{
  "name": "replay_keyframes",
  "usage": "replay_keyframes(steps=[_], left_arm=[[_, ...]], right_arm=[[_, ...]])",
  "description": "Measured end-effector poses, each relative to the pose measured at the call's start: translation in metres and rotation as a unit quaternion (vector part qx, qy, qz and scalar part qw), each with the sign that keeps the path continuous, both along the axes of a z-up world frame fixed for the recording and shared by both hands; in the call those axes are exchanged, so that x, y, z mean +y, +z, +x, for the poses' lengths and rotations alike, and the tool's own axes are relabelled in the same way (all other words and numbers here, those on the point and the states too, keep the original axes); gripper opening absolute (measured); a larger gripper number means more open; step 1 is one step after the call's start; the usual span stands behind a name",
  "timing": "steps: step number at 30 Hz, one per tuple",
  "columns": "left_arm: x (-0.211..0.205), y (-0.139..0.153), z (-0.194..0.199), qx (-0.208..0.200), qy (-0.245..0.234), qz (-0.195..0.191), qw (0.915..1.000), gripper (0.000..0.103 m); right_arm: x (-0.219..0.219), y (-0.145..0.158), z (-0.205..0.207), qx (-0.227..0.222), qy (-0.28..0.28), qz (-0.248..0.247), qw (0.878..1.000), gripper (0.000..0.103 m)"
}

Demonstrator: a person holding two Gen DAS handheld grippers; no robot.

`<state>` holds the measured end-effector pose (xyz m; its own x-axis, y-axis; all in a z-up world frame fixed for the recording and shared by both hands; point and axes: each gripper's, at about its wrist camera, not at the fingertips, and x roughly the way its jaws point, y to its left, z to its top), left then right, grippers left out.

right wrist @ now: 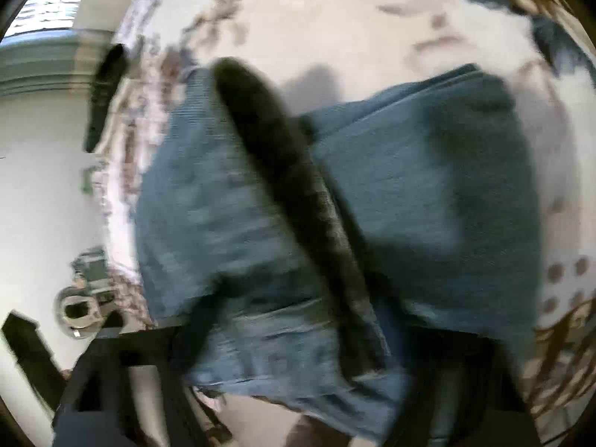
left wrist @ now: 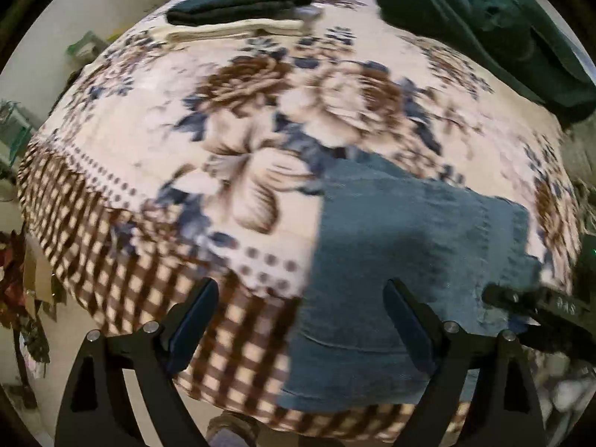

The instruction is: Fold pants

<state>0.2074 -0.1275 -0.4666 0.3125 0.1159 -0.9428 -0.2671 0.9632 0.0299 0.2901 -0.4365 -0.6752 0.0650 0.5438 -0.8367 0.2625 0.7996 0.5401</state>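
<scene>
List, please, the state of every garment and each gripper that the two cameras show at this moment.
Blue denim pants: folded, lying flat at the near edge of the bed.
Dark green folded cloth: stacked on a cream folded cloth.
Dark green loose garment: crumpled, unfolded.
Floral brown-and-cream blanket: spread over the bed.
Left gripper: open, holds nothing.
Right gripper: over the pants; too blurred to tell open or shut.

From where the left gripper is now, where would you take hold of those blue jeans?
I'd grip the jeans at the near hem edge hanging over the bedspread edge. It's the free, layered edge nearest the open left gripper, so one finger could probably slide under from the front.
</scene>
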Motion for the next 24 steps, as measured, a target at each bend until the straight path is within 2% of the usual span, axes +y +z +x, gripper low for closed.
replay_keyframes(steps=[1, 2, 3, 5, 9, 12, 15, 19, 21, 23, 24], left_arm=[[0.001, -0.002, 0.003, 0.0, 0.002, 0.003, 1.0, 0.09], [0.004, -0.004, 0.007, 0.0, 0.005, 0.005, 1.0, 0.09], [0.008, -0.005, 0.008, 0.001, 0.009, 0.003, 1.0, 0.09], [0.015, -0.005, 0.012, 0.003, 0.018, -0.008, 0.9998, 0.09], [0.02, 0.003, 0.022, -0.002, 0.022, -0.041, 0.9989, 0.09], [0.016, 0.006, 0.033, -0.007, 0.017, -0.06, 0.998, 0.09], [0.007, 0.002, 0.046, -0.006, 0.013, -0.087, 0.9961, 0.09], [-0.016, -0.011, 0.066, 0.004, 0.006, -0.123, 0.9924, 0.09], [-0.029, -0.021, 0.078, 0.015, -0.004, -0.147, 0.9891, 0.09], [-0.044, -0.034, 0.092, 0.028, -0.015, -0.168, 0.9853, 0.09], [-0.05, -0.039, 0.098, 0.034, -0.02, -0.173, 0.9842, 0.09]], right_arm=[[0.005, 0.008, -0.004, -0.012, 0.004, -0.016, 1.0, 0.036], [0.006, 0.012, -0.007, -0.019, 0.003, -0.018, 1.0, 0.026], [0.004, 0.017, -0.009, -0.024, -0.001, -0.018, 1.0, 0.021], [-0.007, 0.034, -0.016, -0.043, -0.022, -0.006, 0.999, 0.016], [-0.05, 0.079, -0.036, -0.085, -0.069, -0.018, 0.994, 0.014], [-0.092, 0.099, -0.049, -0.089, -0.097, -0.037, 0.991, 0.014], [-0.14, 0.1, -0.068, -0.078, -0.125, -0.072, 0.986, 0.014], [-0.179, 0.07, -0.084, -0.031, -0.144, -0.069, 0.987, 0.014], [-0.183, 0.049, -0.085, -0.003, -0.125, -0.065, 0.99, 0.021], [-0.19, 0.039, -0.084, 0.017, -0.122, -0.123, 0.985, 0.025], [-0.191, 0.038, -0.082, 0.021, -0.116, -0.146, 0.982, 0.045]])
